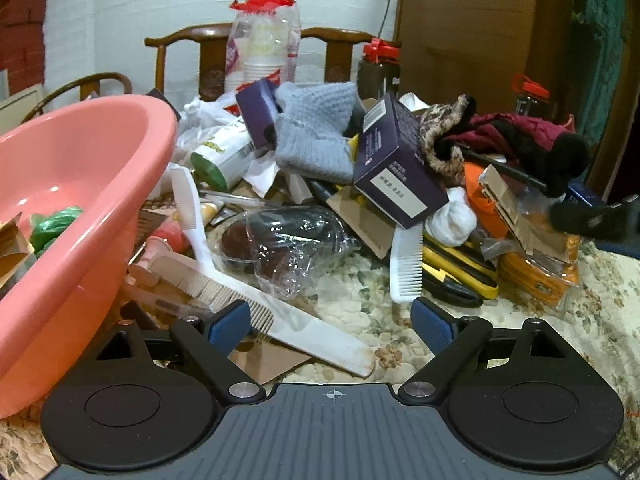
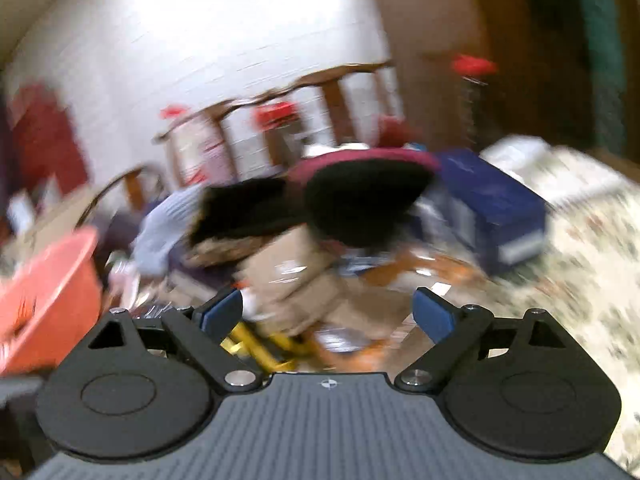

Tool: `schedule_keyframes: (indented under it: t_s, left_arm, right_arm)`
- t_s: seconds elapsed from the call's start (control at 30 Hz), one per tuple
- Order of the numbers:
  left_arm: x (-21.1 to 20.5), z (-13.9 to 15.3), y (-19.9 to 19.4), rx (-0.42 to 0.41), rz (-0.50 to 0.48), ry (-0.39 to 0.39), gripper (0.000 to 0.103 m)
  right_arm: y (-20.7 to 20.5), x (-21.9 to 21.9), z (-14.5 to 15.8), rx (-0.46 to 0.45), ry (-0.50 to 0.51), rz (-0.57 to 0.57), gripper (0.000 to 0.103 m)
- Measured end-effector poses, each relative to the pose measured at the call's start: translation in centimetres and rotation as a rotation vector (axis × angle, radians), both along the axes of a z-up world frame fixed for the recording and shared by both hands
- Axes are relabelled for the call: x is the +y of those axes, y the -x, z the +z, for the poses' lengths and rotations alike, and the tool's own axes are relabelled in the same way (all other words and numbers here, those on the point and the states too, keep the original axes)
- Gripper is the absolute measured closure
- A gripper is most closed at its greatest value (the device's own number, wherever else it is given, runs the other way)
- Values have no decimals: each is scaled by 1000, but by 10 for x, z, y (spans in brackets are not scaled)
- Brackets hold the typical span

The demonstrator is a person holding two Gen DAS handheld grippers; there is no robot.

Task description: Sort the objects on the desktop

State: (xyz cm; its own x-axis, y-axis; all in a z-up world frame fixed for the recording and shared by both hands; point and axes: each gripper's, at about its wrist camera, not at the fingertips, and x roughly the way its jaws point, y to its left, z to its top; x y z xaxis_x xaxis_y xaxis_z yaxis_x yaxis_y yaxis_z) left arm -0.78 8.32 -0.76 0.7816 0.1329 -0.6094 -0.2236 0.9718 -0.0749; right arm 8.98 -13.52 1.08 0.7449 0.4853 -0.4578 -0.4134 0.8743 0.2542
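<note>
My left gripper [image 1: 332, 326] hangs open and low over the table, its blue pads [image 1: 230, 326] wide apart. A long white comb [image 1: 320, 330] lies slantwise on the cloth between and under them, apart from both pads. A pink basin [image 1: 80, 160] stands at the left with green and cardboard items inside. The right wrist view is blurred. My right gripper [image 2: 328, 312] stands open above the pile. A brown cardboard pack [image 2: 288, 276] lies under the gap between its fingers, not gripped. A black and maroon hat [image 2: 360, 196] sits just beyond.
The pile holds a purple box [image 1: 396, 160], a grey knit piece [image 1: 316, 136], a second white comb [image 1: 408, 264], a plastic-wrapped dark item [image 1: 280, 240], yellow-handled scissors [image 1: 460, 276] and orange packaging [image 1: 536, 272]. A blue box [image 2: 492, 208] lies at the right. Wooden chairs [image 1: 256, 32] stand behind.
</note>
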Motion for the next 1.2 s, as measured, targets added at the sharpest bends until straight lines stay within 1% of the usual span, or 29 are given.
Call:
schedule_keyframes:
  t_s: [0.1,0.13,0.17,0.2,0.23,0.27,0.3,0.33,0.37,0.4,0.43,0.47,0.5,0.57,0.67,0.8,0.87,0.93,1.03,1.07,1.13,1.2]
  left_arm:
    - [0,-2,-1,8,-1,-5,9]
    - [0,-2,-2,8,3,-8,9]
    - [0,-3,-2,8,6,-13,9]
    - [1,-3,-2,8,9,-17,9]
    - [1,-3,-3,8,13,-22,9]
    - [2,-4,-3,8,17,-24,9]
    - [4,-4,-3,10,21,-24,9]
    - [5,-4,-4,13,23,-21,9]
    - [6,-5,-4,15,23,-18,9]
    - [6,-5,-4,16,23,-17,9]
    - [6,-6,-5,17,25,-21,9]
    - [6,-6,-5,19,26,-27,9]
    - [6,-6,-5,18,27,-29,9]
    - [6,-6,-5,16,27,-23,9]
    - [6,-6,-4,15,32,-22,9]
    - [7,-5,-5,13,38,-19,9]
    - [7,-5,-5,12,42,-22,9]
    - [7,-6,-5,14,40,-24,9]
    - [7,-6,-6,14,40,-26,9]
    - [7,-7,-6,15,40,-31,9]
    - [6,-7,-7,15,40,-38,9]
    - [6,-8,-7,15,40,-39,9]
  right_arm:
    - [-9,38,-2,1,125,55,11]
    - [-17,50,-4,0,160,54,15]
    - [-22,59,-9,-15,194,23,19]
    - [-30,68,-13,-37,234,-17,20]
    - [-39,75,-19,-33,271,-48,22]
    - [-45,76,-23,-8,269,-59,24]
    - [-47,73,-24,0,238,-85,27]
    - [-45,68,-22,12,209,-116,51]
    - [-44,62,-21,36,188,-145,64]
    - [-40,54,-18,61,149,-148,81]
    - [-40,47,-15,86,118,-111,97]
    - [-41,40,-16,121,87,-88,97]
    - [-42,30,-17,147,41,-90,97]
    - [-41,16,-19,164,-14,-68,97]
    - [-46,8,-17,177,-5,-104,97]
    - [-52,-4,-18,250,-90,-97,97]
    - [-52,-7,-16,267,-131,-82,97]
    - [-46,-7,-8,253,-167,-42,97]
    - [-30,-5,3,219,-190,14,97]
    - [-32,-2,6,218,-191,23,97]
    - [-30,5,5,215,-157,26,97]
    - [-32,8,1,214,-107,-4,97]
